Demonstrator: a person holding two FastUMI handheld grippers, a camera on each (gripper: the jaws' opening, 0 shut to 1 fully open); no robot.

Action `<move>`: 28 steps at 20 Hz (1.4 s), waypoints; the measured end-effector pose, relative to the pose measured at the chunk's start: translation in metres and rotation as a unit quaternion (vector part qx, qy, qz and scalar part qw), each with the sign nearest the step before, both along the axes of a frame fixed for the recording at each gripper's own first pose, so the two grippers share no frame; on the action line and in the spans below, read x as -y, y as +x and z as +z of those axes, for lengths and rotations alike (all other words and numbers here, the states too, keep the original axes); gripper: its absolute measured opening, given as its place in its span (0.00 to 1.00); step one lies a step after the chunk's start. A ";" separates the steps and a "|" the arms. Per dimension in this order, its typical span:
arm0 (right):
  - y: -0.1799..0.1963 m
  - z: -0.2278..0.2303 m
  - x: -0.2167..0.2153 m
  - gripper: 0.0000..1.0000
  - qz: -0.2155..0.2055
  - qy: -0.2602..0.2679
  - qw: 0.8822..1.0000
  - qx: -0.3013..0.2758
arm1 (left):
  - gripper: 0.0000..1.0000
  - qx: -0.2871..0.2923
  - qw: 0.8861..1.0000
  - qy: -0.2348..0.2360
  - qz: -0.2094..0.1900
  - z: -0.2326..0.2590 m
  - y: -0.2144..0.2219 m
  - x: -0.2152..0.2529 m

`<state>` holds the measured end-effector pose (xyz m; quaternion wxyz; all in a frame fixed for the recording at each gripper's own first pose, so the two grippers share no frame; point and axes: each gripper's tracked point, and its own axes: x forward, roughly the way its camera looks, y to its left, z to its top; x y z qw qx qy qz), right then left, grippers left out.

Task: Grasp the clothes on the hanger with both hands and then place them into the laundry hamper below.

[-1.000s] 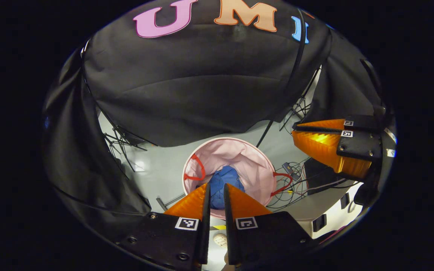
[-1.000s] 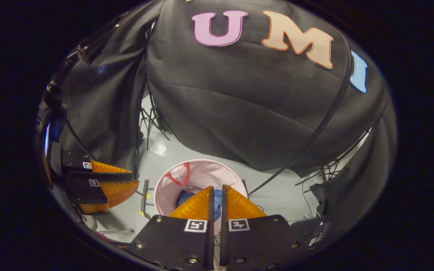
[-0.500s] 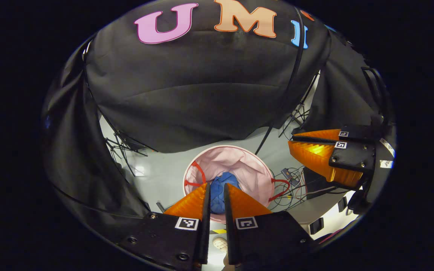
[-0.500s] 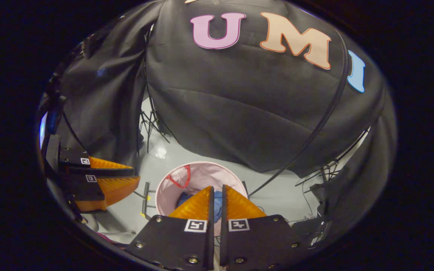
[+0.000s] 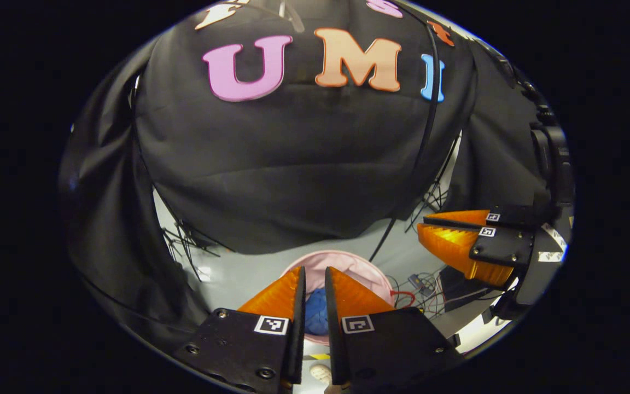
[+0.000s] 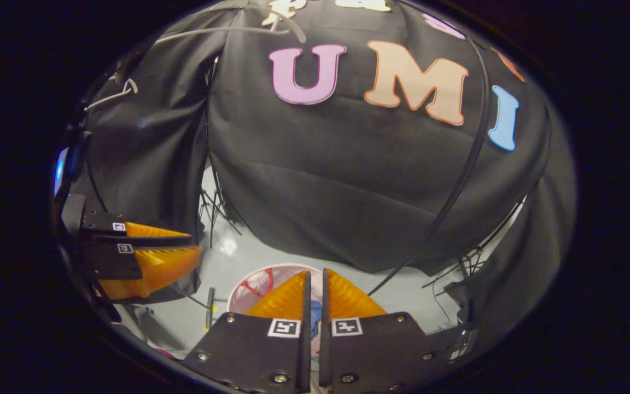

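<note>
Both grippers (image 5: 315,272) (image 6: 314,273) clenched empty, blue clothes (image 5: 316,317) in hamper (image 5: 372,272), hanger (image 6: 108,96) upper left

The laundry hamper (image 5: 367,269) looked like soft pink cloth with a smooth lining. The blue clothes (image 5: 316,317) inside it were soft, crumpled cloth. The floor (image 5: 238,273) was smooth and a bit shiny. The booth wall (image 6: 348,180) was matt black cloth with folds. The left hand-held gripper (image 5: 315,273) had ridged plastic fingers (image 5: 279,295).
</note>
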<state>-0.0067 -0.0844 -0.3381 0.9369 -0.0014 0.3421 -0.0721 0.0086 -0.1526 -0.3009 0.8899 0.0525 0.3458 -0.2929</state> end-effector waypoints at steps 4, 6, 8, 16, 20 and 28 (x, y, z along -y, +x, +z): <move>0.019 0.064 0.006 0.07 -0.008 -0.011 0.998 0.065 | 0.22 0.065 0.997 -0.041 0.008 0.067 0.019 0.005; 0.025 0.101 0.012 0.07 -0.015 -0.017 0.995 0.101 | 0.22 0.101 0.993 -0.059 0.012 0.104 0.027 0.002; 0.028 0.137 0.016 0.06 -0.023 -0.021 0.990 0.139 | 0.22 0.140 0.987 -0.077 0.016 0.145 0.035 0.000; 0.019 0.270 0.027 0.06 -0.042 -0.041 0.964 0.261 | 0.21 0.279 0.948 -0.148 0.021 0.290 0.039 -0.006; 0.012 0.317 0.022 0.06 -0.038 -0.048 0.952 0.299 | 0.20 0.309 0.934 -0.180 0.021 0.333 0.026 -0.005; 0.000 0.383 0.019 0.06 -0.045 -0.039 0.932 0.358 | 0.20 0.351 0.915 -0.197 0.028 0.380 0.009 -0.011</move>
